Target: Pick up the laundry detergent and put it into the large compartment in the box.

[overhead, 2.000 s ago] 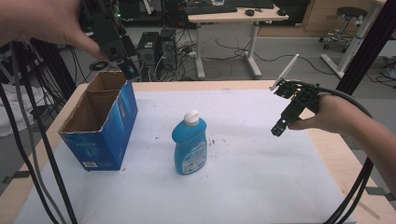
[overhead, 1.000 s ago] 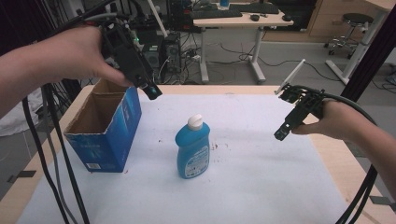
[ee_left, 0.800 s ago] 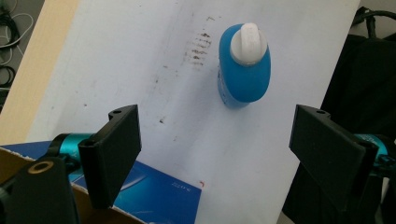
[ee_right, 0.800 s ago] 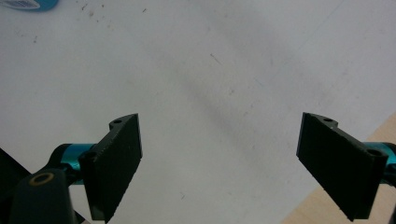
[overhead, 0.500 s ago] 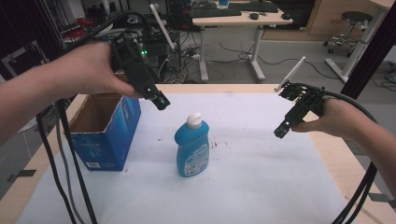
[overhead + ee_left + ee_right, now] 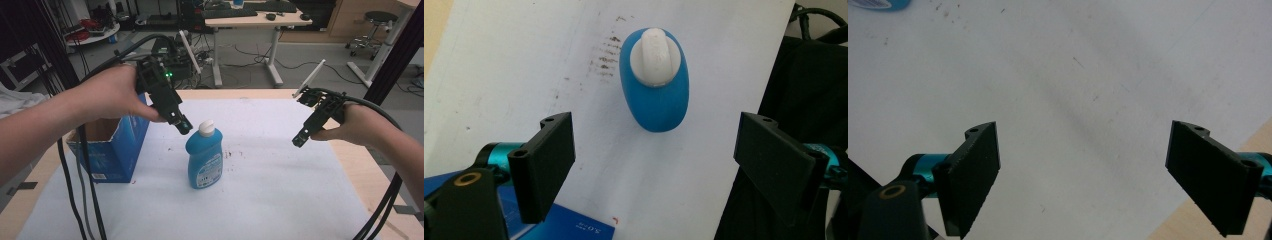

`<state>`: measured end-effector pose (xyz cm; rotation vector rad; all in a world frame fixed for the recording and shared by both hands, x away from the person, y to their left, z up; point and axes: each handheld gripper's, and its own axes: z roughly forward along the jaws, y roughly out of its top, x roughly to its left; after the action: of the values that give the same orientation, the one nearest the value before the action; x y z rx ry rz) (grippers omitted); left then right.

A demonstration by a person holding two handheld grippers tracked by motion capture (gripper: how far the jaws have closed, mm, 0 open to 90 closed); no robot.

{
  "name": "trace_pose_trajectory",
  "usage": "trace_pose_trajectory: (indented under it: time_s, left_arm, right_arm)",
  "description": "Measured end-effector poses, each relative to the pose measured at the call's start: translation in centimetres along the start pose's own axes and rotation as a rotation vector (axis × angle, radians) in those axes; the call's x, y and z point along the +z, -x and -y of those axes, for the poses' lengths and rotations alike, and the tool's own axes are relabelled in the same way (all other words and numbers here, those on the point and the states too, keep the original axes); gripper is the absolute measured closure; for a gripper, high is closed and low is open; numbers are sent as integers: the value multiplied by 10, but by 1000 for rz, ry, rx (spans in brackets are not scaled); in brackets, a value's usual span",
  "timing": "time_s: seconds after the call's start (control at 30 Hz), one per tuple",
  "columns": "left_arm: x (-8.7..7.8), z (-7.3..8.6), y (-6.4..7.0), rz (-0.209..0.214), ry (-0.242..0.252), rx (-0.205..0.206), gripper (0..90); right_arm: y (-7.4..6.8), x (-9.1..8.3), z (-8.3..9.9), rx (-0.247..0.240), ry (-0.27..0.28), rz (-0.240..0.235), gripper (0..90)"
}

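Note:
A blue bottle [image 6: 204, 158] with a white cap [image 6: 206, 128] stands upright on the white sheet [image 6: 260, 190] near the table's middle. My left gripper [image 6: 181, 125] hovers just left of and level with the cap, tips pointing down at it. From above, the left gripper view shows the bottle [image 6: 655, 90] and its cap [image 6: 655, 56] between and beyond the wide-apart jaws of that open gripper [image 6: 659, 162]. My right gripper [image 6: 300, 139] hangs open over the sheet's right part, well away from the bottle; in its own view the gripper [image 6: 1088, 172] holds nothing.
An open blue cardboard box [image 6: 112, 145] stands at the left, close behind my left hand; its corner [image 6: 574, 227] shows under the left jaw. Dark specks [image 6: 227, 154] mark the sheet beside the bottle. Bare wooden table edge [image 6: 372, 165] runs along the right. Cables [image 6: 80, 190] hang at both sides.
My left gripper has swung from above the box rightward and down to the bottle's cap. The right gripper has barely moved. The bottle stands as before.

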<state>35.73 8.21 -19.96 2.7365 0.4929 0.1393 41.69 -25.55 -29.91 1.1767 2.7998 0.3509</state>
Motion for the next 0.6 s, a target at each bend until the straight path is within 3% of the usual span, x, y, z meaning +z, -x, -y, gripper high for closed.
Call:
trace_pose_trajectory:
  time_s: [0.6]
  left_arm:
    - [32, -10, 3, 6, -35, -10, 168]
  right_arm:
    - [-1, 1, 3, -3, -3, 2, 134]
